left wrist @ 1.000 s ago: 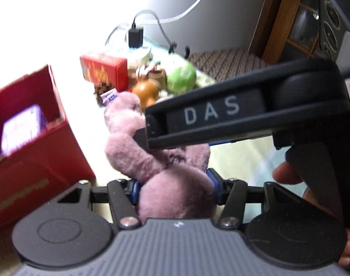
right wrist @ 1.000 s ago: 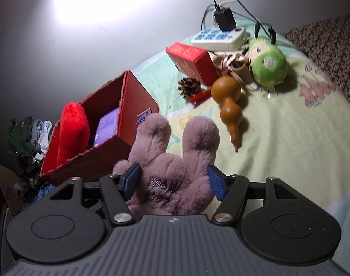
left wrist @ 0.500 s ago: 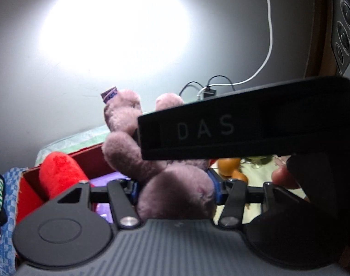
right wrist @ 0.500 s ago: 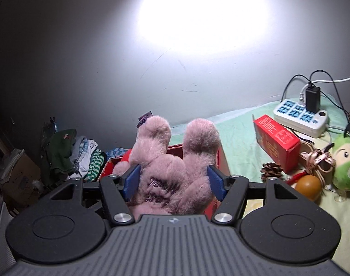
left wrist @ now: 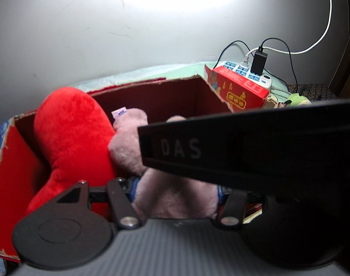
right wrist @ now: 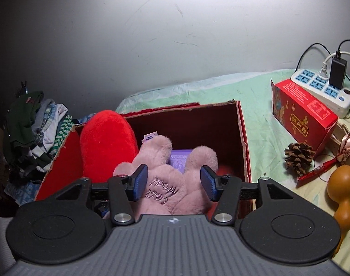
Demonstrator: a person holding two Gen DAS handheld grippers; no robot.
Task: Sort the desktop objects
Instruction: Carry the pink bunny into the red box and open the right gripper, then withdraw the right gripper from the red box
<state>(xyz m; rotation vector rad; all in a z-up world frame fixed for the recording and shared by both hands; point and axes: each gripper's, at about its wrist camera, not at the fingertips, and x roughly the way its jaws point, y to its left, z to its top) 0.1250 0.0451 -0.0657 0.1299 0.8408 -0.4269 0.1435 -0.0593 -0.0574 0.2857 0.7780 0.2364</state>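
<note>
Landmark: the red cardboard box (right wrist: 243,138), open at the top. Nearest the lens in the right wrist view, the right claw (right wrist: 173,182) has the pink plush toy (right wrist: 170,193) between its blue pads; its jaws have just been closing, and the pads bear on the plush at both sides, so it is pinching the toy. The left claw (left wrist: 176,189) grips the same toy lower on its body, fur bulging against both pads. The body of the right claw crosses the left wrist view as a dark bar marked "DAS", hiding part of the toy. The toy sits inside the box, ears up, a white label on one ear. Just left of it in the box stands a red plush (right wrist: 108,142), touching it. Behind the ears a purple item (right wrist: 179,159) lies on the box floor. Right of the box, on the green sheet (right wrist: 255,105): a pine cone (right wrist: 298,158), an orange gourd (right wrist: 342,195), a small red carton (right wrist: 304,119), then a power strip (right wrist: 320,89) farthest back. Left of the box is a heap of clothes (right wrist: 36,128).
</note>
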